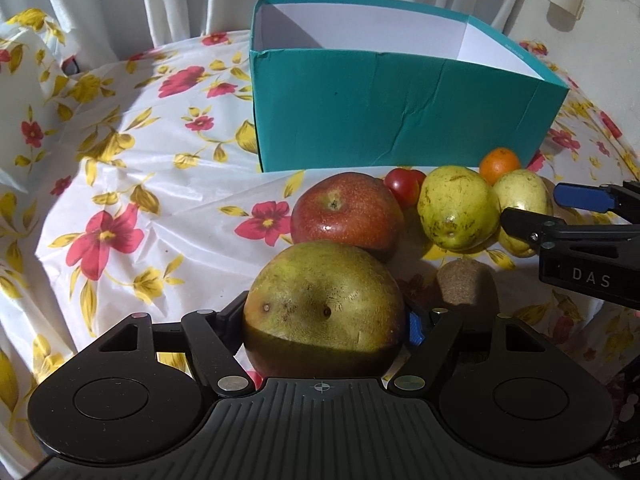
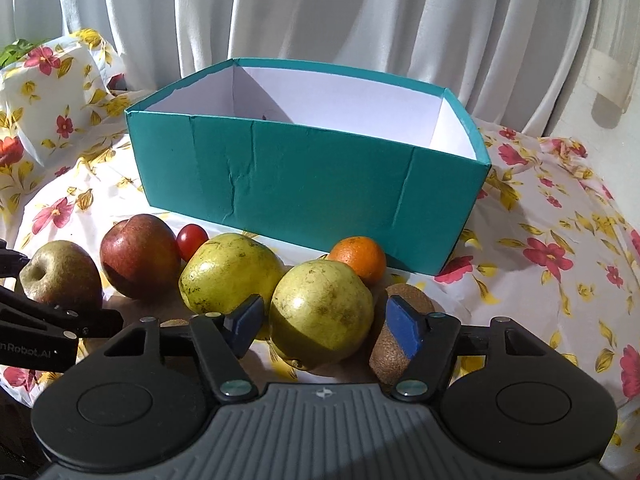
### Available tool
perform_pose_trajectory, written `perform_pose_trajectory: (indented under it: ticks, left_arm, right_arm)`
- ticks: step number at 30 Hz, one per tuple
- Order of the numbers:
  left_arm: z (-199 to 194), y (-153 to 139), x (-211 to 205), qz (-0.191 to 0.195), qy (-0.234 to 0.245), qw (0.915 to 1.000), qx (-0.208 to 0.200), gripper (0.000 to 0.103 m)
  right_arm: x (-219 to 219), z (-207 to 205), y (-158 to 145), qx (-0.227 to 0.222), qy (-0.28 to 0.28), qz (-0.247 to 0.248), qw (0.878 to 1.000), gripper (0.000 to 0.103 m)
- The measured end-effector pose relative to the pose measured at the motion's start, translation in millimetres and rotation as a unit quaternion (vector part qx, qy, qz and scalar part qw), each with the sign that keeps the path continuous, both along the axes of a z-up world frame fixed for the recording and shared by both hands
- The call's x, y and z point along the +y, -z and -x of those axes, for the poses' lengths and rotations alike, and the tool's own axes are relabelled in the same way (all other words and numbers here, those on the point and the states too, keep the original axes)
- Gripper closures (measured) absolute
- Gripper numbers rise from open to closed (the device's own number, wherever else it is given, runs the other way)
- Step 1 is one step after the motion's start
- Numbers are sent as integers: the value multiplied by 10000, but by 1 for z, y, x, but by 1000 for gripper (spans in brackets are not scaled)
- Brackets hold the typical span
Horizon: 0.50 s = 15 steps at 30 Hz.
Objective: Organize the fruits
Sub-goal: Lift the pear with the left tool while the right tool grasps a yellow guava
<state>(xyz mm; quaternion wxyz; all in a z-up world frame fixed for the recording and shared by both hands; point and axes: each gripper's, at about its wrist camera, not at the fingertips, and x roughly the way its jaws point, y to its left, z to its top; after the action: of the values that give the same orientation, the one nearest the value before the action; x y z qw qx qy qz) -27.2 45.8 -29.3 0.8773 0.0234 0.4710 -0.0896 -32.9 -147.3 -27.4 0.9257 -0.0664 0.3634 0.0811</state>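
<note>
The left gripper (image 1: 324, 320) is clamped on a dull green-brown apple (image 1: 324, 308), its fingers pressed against both flanks of the fruit at the near edge of the table (image 1: 120, 184), which is covered by a white cloth with red and yellow flowers. The right gripper (image 2: 322, 320) straddles a yellow-green pear (image 2: 322, 312); a sliver of gap shows between each blue pad (image 2: 404, 328) and the fruit's skin, so the pear sits between the jaws unclenched. A row of fruit runs along the front of the table, between the grippers and a teal box (image 2: 312, 184): beside the held apple stands a red apple (image 2: 138, 256), then a small cherry tomato (image 2: 192, 240) behind it, then a second, larger pear (image 2: 230, 272) touching the one between the right jaws. A small orange (image 2: 358, 258) sits just behind that pear, close to the box's front wall, and a brown kiwi (image 2: 400, 336) lies against the right pad on the side away from the pear. The box stands open-topped toward the table's far edge, its white inside mostly bare as far as can be seen. White curtains (image 2: 320, 12) hang behind the table.
</note>
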Motion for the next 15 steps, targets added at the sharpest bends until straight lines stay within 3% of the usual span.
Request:
perform_pose_trajectory:
  ticks: [4,7,15]
  left_arm:
    - [0,-2,1,18,-7,10000,-10,26]
    - [-1,-3,3,58,-14,10000,-31,26]
    - [-4,-4,3,101,-11,9999,-23,26]
  right_arm:
    - [2,-2,1,-110,-62,83,9999,38]
    - [5,-1,1,-164,-317,189,9992,45]
    - [4,-4,4,-150,-780,506,9956,43]
